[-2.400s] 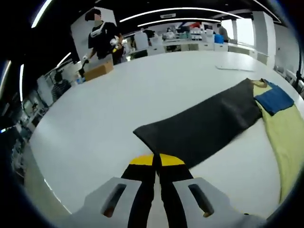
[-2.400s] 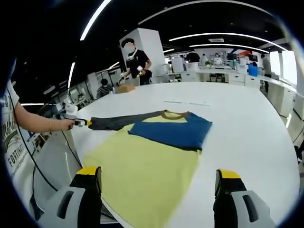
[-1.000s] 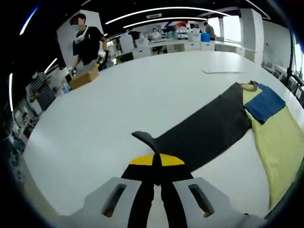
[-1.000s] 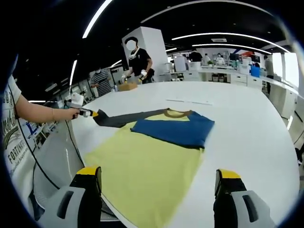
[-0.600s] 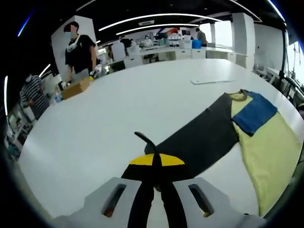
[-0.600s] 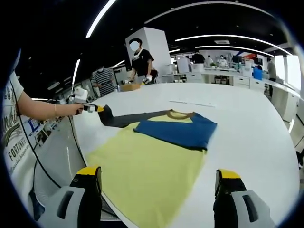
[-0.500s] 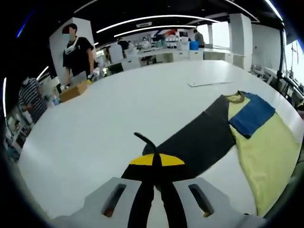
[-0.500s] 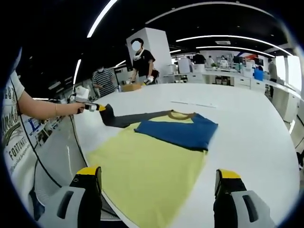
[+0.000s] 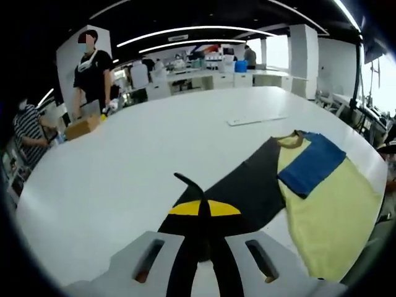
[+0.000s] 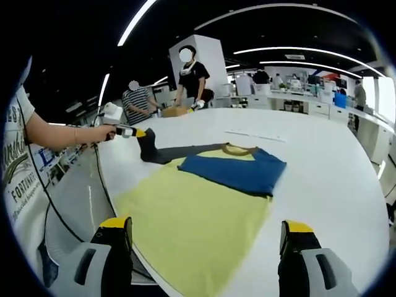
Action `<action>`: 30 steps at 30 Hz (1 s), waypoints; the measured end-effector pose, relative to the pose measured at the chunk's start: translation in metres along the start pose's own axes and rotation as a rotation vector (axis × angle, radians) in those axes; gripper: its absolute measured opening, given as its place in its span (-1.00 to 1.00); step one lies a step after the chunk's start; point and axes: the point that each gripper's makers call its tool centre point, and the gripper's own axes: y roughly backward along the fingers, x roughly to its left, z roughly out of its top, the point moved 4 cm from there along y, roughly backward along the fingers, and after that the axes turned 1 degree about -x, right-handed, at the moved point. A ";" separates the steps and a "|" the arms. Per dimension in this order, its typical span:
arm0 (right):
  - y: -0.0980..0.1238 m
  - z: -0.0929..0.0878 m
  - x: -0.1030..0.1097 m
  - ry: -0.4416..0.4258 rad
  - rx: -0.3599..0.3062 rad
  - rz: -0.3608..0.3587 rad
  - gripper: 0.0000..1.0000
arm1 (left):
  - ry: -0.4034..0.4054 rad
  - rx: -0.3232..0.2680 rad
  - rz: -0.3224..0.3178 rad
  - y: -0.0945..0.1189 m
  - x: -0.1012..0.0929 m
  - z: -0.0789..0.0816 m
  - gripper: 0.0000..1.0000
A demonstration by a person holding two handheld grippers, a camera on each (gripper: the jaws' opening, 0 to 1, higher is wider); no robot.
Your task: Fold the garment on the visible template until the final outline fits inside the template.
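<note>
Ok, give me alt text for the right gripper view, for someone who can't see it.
A yellow shirt lies flat on a white table, its blue sleeve folded across the chest. At left, the left hand-held gripper pinches the end of the dark sleeve, lifting it off the table. The right hand-held gripper is open in the foreground.

- A big open-plan lab or workshop floor, more like a robotics data-collection space than any home or shop.
- Long curved strip lights (image 10: 291, 49) run across a dark ceiling.
- A very large white counter (image 9: 154, 148) with a rounded edge takes up the middle of the room.
- Beyond its far edge stand rows of white workbenches (image 9: 204, 77) loaded with boxes and blue containers.
- A person in a black shirt (image 10: 193, 75) stands working at the far corner of the counter beside a cardboard box (image 9: 81, 125); another in a striped shirt (image 10: 137, 99) is close by.
- White square pillars (image 9: 301, 52) and bright windows line one side.
</note>
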 end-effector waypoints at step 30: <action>-0.004 -0.010 0.012 0.009 0.022 0.022 0.98 | -0.043 -0.086 -0.178 -0.030 -0.087 0.058 -1.00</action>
